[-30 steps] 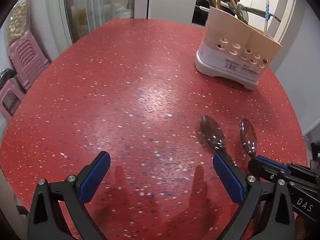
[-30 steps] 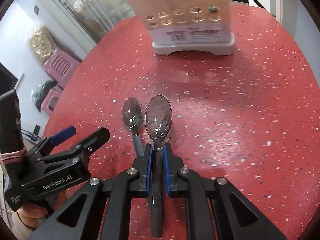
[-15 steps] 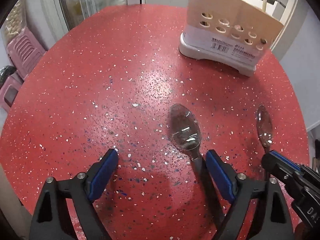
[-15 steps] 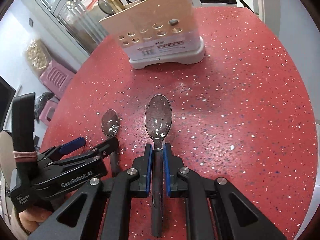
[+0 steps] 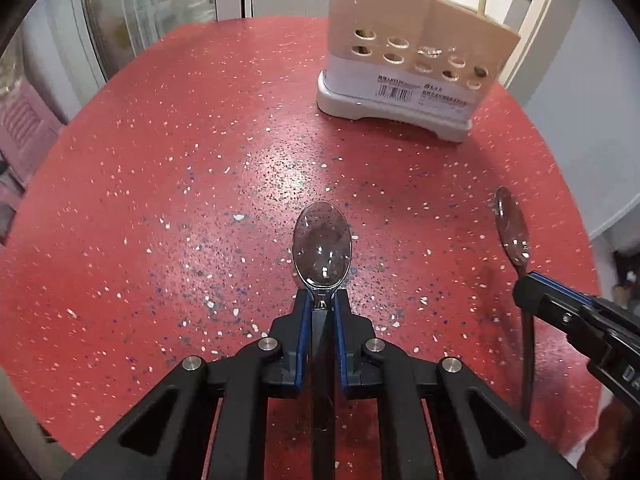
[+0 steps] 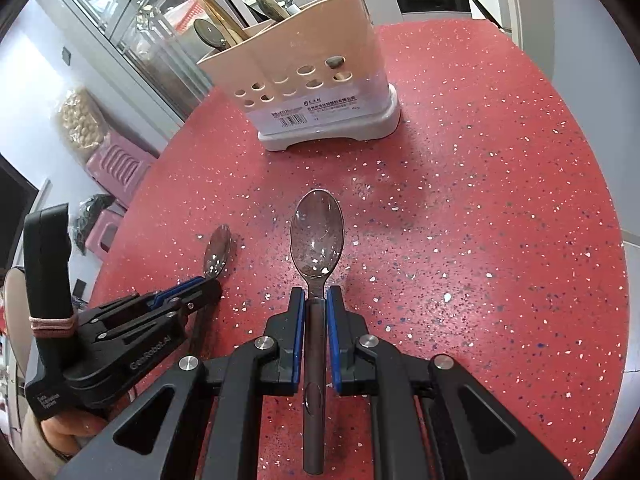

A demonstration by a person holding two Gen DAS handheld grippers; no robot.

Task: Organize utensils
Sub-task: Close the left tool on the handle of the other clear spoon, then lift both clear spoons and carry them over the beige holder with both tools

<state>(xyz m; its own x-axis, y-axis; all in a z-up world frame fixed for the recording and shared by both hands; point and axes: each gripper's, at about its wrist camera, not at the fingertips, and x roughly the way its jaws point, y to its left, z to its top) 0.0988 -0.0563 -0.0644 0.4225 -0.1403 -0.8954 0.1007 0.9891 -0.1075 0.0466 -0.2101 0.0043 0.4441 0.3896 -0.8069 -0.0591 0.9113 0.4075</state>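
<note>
Red speckled stone makes up the round surface (image 5: 200, 184), glossy enough to throw a pale glare near its middle.

Each spoon is already gripped. The left tongs (image 5: 320, 300) are pressed onto the neck of one spoon (image 5: 322, 240), whose bowl sits in the lower centre of the left view. The right tongs (image 6: 316, 300) pinch the handle of the other spoon (image 6: 317, 236) the same way, its bowl at the centre of the right view. Whether either spoon is lifted clear or resting on the surface I cannot tell.

Both spoons look like polished metal: oval, mirror-smooth bowls that reflect the speckles, narrowing into flat dark handles. The tongs' pads are blue and look rubbery, set in black plastic arms with steel screws.

A holder (image 6: 320, 80) stands upright at the far side, upper centre in the right view, well apart from both spoons. It is beige plastic on a white drip base, with two rows of round holes and a barcode sticker. Wooden and metal utensils (image 6: 224, 28) already stand in it.

By my reading, grasping is done; carrying both spoons over and dropping them handle-down into the holder is what remains.
</note>
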